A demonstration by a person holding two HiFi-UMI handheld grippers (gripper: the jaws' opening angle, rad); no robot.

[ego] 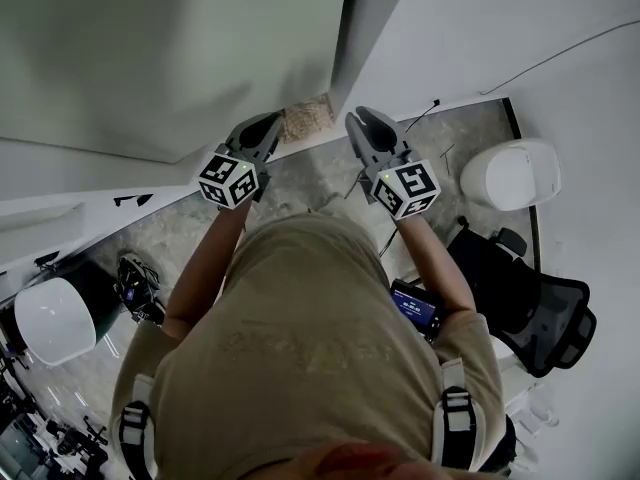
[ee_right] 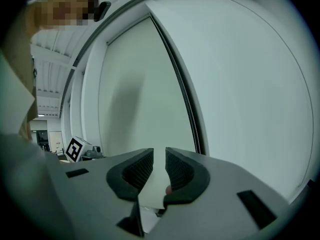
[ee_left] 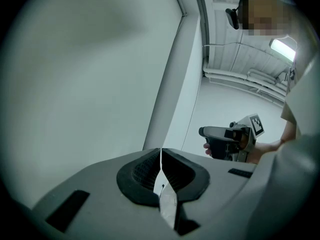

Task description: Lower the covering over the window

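In the head view the person holds the left gripper [ego: 262,128] and the right gripper [ego: 365,126] side by side, both aimed at the pale roller blind [ego: 150,48] just ahead of the fingertips, probably seeking a place to pull it down. Well behind the fingers stand a black office chair [ego: 545,313] and a white domed object [ego: 515,173], neither in the way. In the left gripper view the fingers are pressed together on nothing. The blind fills the space ahead and to their left, and the other gripper is off to their right. In the right gripper view the fingers stand slightly apart and empty. The blind lies straight ahead, and a dark vertical strip [ee_right: 187,99] runs just right of the tips, with a white wall [ee_right: 250,84] beyond. I cannot tell whether the strip is cord or frame.
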